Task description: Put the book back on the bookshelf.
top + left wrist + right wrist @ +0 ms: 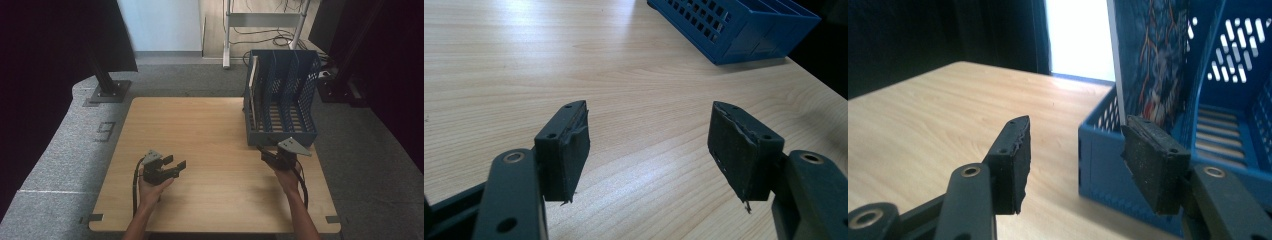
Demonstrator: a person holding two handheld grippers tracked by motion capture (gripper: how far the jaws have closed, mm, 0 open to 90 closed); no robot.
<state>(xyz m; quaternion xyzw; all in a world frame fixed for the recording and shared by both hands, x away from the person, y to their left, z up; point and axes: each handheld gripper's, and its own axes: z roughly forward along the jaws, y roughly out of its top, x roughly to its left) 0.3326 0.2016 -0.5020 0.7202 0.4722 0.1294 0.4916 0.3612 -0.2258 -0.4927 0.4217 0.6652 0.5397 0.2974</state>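
- Blue file rack (pixel 282 97), perforated and split by upright dividers, standing at the far right of the wooden worktop (pixel 210 150), open front toward the person.
- In its leftmost slot, one upright book (pixel 253 92); in the right gripper view (pixel 1153 55), a blue cover with orange and red markings and a white edge, leaning against the rack's left wall.
- Right gripper (pixel 265 153) just in front of the rack's near left corner, jaws apart with nothing between them; in its own view (pixel 1075 150), one jaw over bare worktop, the other in front of the rack's low front wall (pixel 1103 165). Touching the rack or not: cannot tell.
- Left gripper (pixel 176 167) well apart from the rack, low over the near left part of the worktop, held in the left hand (pixel 150 192), jaws wide and empty; in its own view (pixel 649 145), bare wood between the pads and a corner of the rack (pixel 734 30) farther off.
- Around the worktop, grey carpet (pixel 55 160) and dark curtains (pixel 45 50).
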